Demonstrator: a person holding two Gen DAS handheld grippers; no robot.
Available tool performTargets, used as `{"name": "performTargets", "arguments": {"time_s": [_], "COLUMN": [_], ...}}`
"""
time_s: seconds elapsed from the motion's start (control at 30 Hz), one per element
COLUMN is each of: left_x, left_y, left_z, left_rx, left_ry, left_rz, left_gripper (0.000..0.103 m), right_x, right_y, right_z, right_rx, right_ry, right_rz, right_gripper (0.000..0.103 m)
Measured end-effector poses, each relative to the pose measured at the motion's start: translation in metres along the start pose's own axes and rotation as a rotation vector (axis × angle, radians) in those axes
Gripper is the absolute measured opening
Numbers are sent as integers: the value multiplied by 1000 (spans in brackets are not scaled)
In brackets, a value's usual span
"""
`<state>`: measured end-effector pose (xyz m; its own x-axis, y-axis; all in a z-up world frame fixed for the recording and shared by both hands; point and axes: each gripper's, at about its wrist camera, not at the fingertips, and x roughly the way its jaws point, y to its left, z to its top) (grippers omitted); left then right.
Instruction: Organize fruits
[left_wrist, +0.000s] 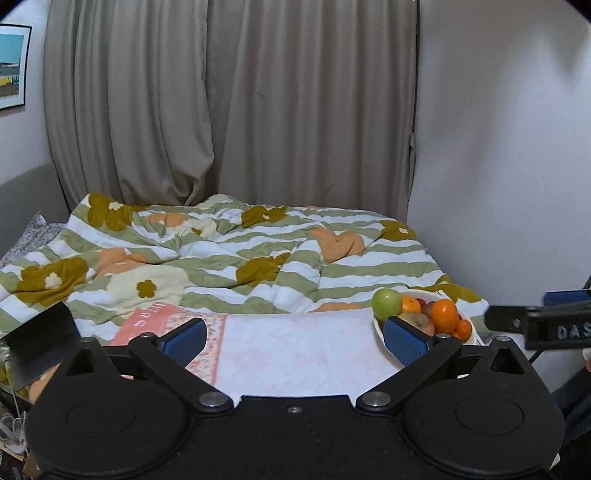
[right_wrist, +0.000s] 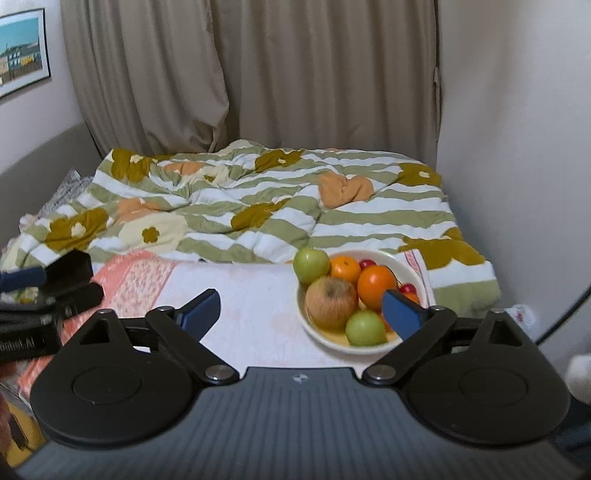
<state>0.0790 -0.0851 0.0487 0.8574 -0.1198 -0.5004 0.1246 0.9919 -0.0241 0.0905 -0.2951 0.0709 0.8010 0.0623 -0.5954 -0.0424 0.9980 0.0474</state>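
Note:
A white bowl (right_wrist: 322, 336) sits on a pale pink mat (right_wrist: 251, 310) at the near edge of a bed. It holds two green apples (right_wrist: 311, 264) (right_wrist: 365, 327), a brown apple (right_wrist: 331, 302), oranges (right_wrist: 376, 287) and small red cherries (right_wrist: 367, 263). My right gripper (right_wrist: 301, 306) hovers open and empty just short of the bowl, and its right finger covers part of the rim. From the left wrist, the bowl (left_wrist: 424, 294) lies to the right, with a green apple (left_wrist: 386, 303) and an orange (left_wrist: 444, 315) on top. My left gripper (left_wrist: 295, 336) is open over the mat (left_wrist: 295, 354), holding nothing.
A rumpled green-striped flowered quilt (right_wrist: 258, 206) covers the bed behind the mat. Beige curtains (right_wrist: 258, 74) hang at the back and a white wall (right_wrist: 517, 147) runs close along the right. The right gripper's black housing (left_wrist: 554, 325) juts in beside the bowl.

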Motion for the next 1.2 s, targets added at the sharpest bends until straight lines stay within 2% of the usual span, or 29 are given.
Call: {"name": "performTargets", "arguments": {"time_s": [0.37, 1.2], "left_x": [-33, -42], "left_y": [11, 27], "left_z": [-23, -32], "left_rx": [40, 46], "left_ry": [0, 14], "left_rz": [22, 36], "left_gripper": [103, 103], "right_x": [-36, -42], "right_y": [12, 21], "right_z": [-39, -43], "right_rx": [9, 19], "right_ry": [24, 32], "right_rz": [-70, -72], "right_gripper": [103, 103]}}
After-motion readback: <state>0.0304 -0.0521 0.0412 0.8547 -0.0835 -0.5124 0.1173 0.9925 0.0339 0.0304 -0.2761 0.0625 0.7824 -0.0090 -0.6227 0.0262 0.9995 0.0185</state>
